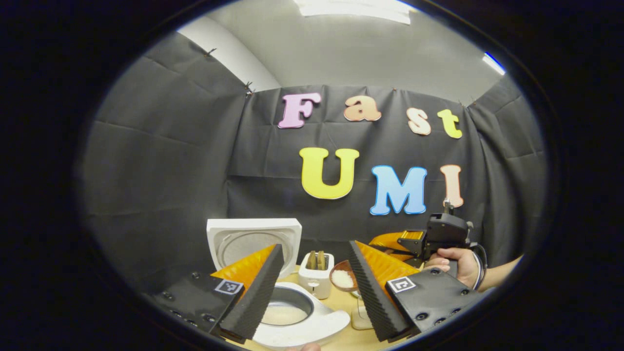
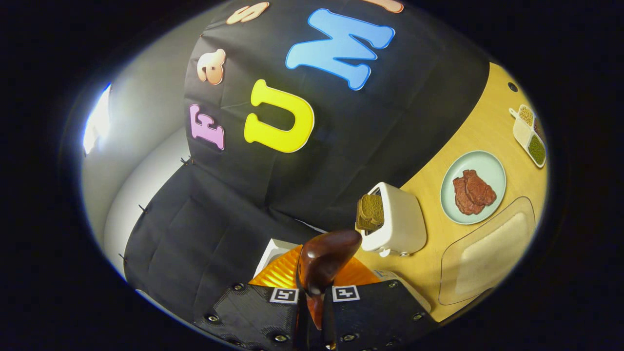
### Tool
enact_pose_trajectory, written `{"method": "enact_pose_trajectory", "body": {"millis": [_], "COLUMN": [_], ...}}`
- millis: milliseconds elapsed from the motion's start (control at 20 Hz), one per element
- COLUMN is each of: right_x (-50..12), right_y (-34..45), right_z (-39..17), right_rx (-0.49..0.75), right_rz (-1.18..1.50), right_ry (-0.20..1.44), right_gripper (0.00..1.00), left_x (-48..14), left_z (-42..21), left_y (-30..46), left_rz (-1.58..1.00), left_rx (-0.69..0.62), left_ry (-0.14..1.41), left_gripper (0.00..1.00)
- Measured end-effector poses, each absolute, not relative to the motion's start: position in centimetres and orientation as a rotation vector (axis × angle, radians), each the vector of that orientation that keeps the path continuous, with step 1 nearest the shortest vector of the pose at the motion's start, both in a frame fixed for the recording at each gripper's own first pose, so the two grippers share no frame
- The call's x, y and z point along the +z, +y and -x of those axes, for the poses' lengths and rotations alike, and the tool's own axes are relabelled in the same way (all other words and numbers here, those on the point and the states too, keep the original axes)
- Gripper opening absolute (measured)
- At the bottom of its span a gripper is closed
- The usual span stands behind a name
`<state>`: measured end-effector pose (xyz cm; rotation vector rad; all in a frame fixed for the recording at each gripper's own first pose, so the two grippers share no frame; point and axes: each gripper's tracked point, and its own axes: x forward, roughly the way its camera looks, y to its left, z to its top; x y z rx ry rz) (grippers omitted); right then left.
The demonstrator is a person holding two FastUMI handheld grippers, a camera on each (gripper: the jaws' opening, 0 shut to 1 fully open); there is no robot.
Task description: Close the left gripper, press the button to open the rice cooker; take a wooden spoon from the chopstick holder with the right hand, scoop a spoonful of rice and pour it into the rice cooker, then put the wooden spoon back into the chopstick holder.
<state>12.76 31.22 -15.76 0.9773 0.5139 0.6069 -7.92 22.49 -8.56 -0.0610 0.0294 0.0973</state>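
1. The spoon point(image 2: 324, 261) is pinched in the right gripper point(image 2: 314, 312), up off the worktop point(image 2: 480, 122), bowl tipped sideways.
2. The left gripper point(image 1: 312, 287) is held wide open, nothing in it, over the cooker point(image 1: 302, 321), whose lid is up.
3. Probably best if the spoon gets levelled before it's dipped in the rice bowl point(image 1: 342, 278), near the back edge by the toaster point(image 1: 316, 280).
4. Then it should be carried slow and tipped right over the pot.
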Motion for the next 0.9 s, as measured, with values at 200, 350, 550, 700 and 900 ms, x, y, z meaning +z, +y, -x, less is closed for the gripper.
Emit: {"method": "enact_pose_trajectory", "body": {"millis": [200, 350, 550, 700, 900], "right_x": [-16.1, -17.0, -18.0, -19.3, -21.3], "right_y": [33.4, 35.3, 37.7, 39.6, 42.2], "right_z": [-12.6, -12.7, -12.8, -13.0, -12.9], "right_rx": [0.621, 0.629, 0.652, 0.660, 0.672], "right_rz": [-0.971, -0.949, -0.908, -0.858, -0.790], "right_ry": [0.532, 0.556, 0.582, 0.606, 0.635], "right_gripper": [0.11, 0.11, 0.11, 0.11, 0.11], "left_x": [-9.0, -9.1, -9.5, -8.7, -8.3], "left_z": [8.8, 9.3, 9.3, 9.5, 9.6], "left_y": [23.8, 24.5, 25.1, 25.2, 24.9], "left_rz": [0.076, 0.080, 0.088, 0.080, 0.085], "left_rx": [0.119, 0.134, 0.139, 0.147, 0.151], "left_ry": [0.035, 0.035, 0.046, 0.034, 0.027], "left_gripper": [0.96, 0.96, 0.96, 0.92, 0.96]}}
